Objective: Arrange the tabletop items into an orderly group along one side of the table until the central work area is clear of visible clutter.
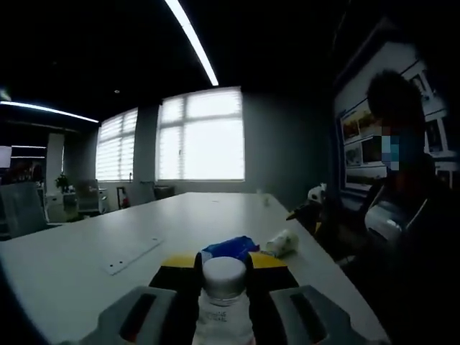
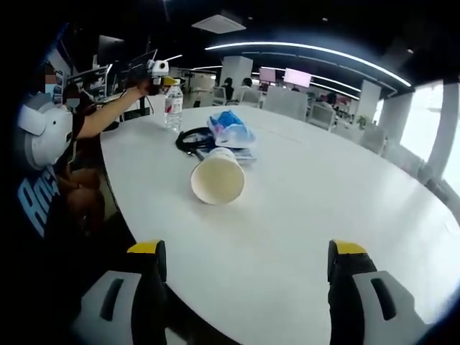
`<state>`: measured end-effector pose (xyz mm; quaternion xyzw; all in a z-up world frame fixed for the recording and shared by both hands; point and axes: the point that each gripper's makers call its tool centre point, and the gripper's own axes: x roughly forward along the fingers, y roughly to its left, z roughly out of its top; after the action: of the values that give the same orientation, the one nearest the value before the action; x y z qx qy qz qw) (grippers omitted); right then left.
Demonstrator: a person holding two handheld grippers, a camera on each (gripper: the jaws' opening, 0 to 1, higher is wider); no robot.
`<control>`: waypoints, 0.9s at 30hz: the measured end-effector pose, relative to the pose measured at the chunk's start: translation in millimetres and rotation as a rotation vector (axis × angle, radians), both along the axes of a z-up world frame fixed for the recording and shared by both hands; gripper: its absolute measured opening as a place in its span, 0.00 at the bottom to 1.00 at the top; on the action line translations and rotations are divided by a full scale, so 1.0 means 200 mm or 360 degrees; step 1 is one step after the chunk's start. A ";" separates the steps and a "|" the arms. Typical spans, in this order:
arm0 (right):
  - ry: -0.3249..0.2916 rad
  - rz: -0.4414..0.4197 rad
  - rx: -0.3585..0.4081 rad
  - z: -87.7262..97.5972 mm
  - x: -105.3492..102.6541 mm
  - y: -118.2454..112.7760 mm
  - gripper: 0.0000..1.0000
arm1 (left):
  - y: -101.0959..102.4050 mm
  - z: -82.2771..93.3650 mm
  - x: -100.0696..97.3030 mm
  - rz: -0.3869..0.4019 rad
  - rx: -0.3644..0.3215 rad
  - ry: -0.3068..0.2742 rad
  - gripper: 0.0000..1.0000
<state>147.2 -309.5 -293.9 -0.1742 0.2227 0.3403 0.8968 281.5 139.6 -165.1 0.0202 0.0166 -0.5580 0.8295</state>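
A clear water bottle (image 1: 223, 316) with a white cap stands between the jaws of my left gripper (image 1: 226, 305), which close on its sides. Behind it lie a blue plastic bag (image 1: 230, 249), a flat black and yellow item (image 1: 272, 261) and a paper cup (image 1: 282, 242) on its side. In the right gripper view the paper cup (image 2: 218, 180) lies with its mouth toward me, ahead of my right gripper (image 2: 244, 269), which is open and holds nothing. Farther off are the blue bag (image 2: 230, 129), a black cable loop (image 2: 192, 139) and the bottle (image 2: 173, 106) under the left gripper (image 2: 154, 69).
The white table (image 2: 323, 215) is large and rounded, and its edge (image 2: 126, 194) runs close to a seated person (image 2: 50, 158). A flat cover plate (image 1: 133, 256) is set into the tabletop. Office chairs (image 1: 25, 208) and desks stand beyond the table.
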 end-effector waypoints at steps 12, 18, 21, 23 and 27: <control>0.0008 -0.0012 0.0001 -0.01 0.00 -0.02 0.90 | 0.01 0.01 0.05 0.0014 0.0003 0.0006 0.21; 0.0016 -0.0008 -0.0005 -0.02 0.01 -0.02 0.90 | 0.01 0.01 0.04 -0.0006 -0.0009 0.0004 0.22; 0.0014 -0.0010 -0.0002 -0.02 0.01 -0.02 0.90 | 0.00 0.01 0.03 -0.0018 -0.0031 0.0020 0.22; 0.0013 -0.0009 0.0000 -0.02 0.01 -0.02 0.90 | 0.01 0.02 0.04 -0.0021 -0.0043 0.0023 0.22; 0.0012 -0.0008 0.0000 -0.02 0.00 -0.02 0.90 | 0.02 0.02 0.04 -0.0007 -0.0050 0.0031 0.22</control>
<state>147.3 -312.7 -297.4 -0.1724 0.2267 0.3386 0.8968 290.5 142.9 -161.8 0.0017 0.0158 -0.5602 0.8282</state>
